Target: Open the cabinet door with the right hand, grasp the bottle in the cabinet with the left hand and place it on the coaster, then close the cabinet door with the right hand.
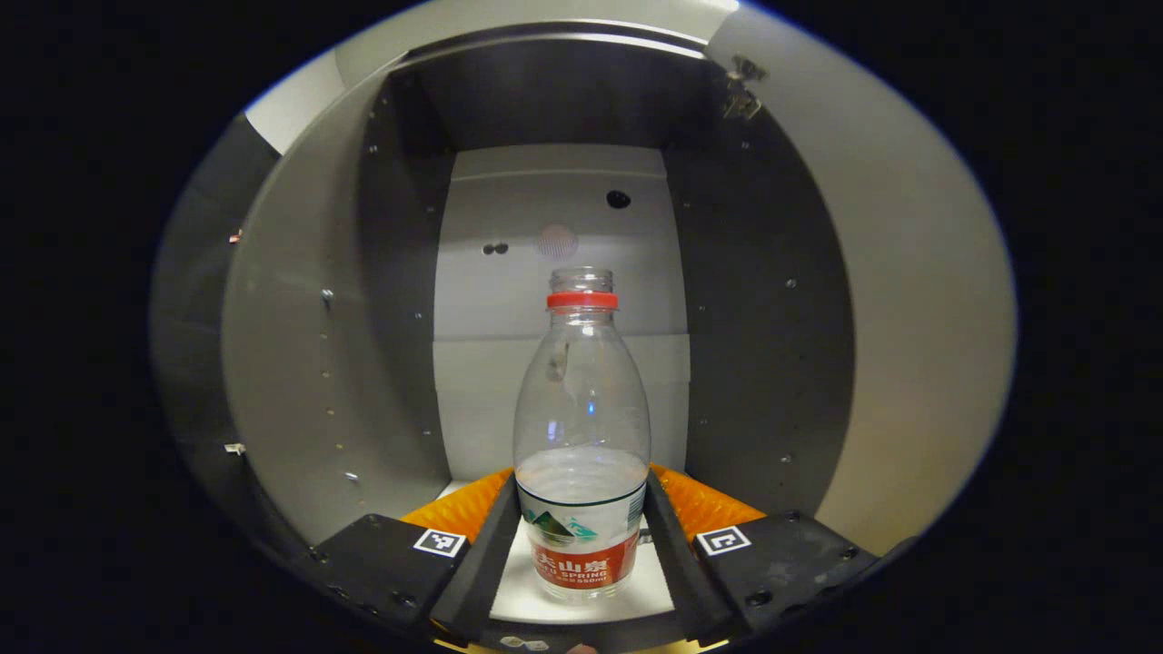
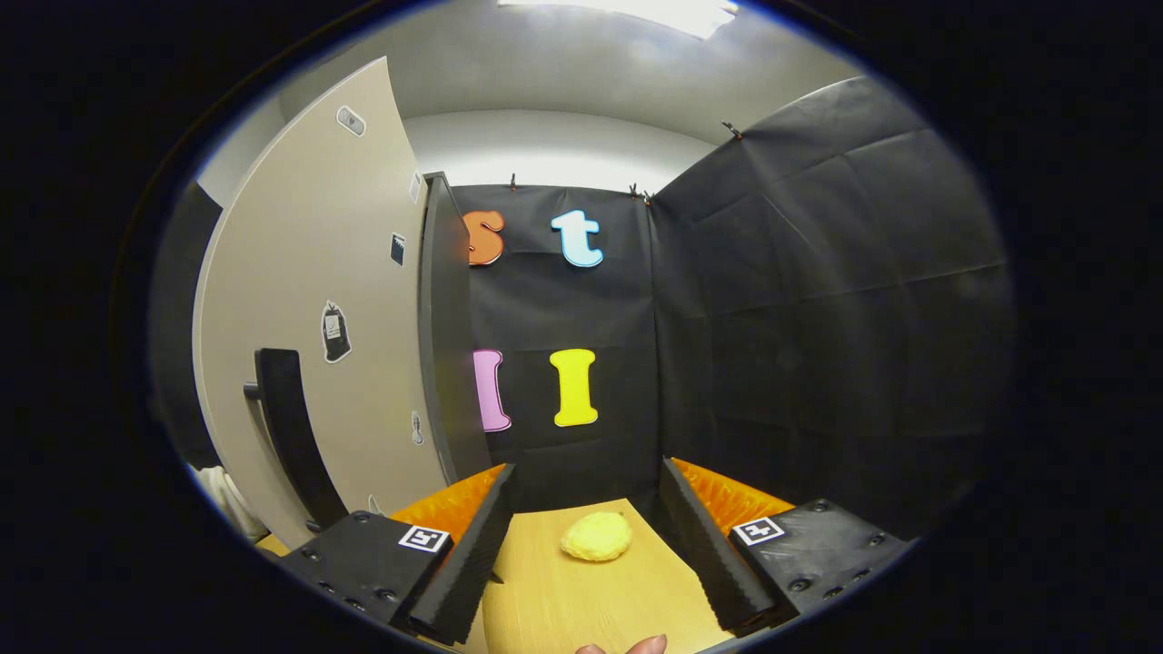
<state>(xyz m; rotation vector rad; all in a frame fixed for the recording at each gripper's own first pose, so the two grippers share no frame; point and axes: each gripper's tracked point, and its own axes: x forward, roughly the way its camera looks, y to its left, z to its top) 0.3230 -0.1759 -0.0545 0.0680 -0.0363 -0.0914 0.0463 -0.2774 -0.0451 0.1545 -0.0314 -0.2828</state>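
Door open, bottle bracketed by the left claw, nothing lifted yet.

Nearest in the left gripper view: left claw (image 1: 581, 536) spread either side of the bottle (image 1: 581, 445), each black finger (image 1: 486, 545) close against the labelled lower body, real pressure impossible to confirm. Bottle upright on the cabinet (image 1: 300, 363) floor, uncapped, partly filled, pale back wall behind it. Nearest in the right gripper view: right claw (image 2: 586, 545) spread wide and empty above the wooden bench (image 2: 563, 599), yellow lump (image 2: 596, 536) lying farther on between the fingers. To the left, cabinet door (image 2: 318, 300) swung open, dark handle (image 2: 291, 427) apart from the claw. Judged state: opening done, grasp underway at best; carrying to the coaster and closing the door left.
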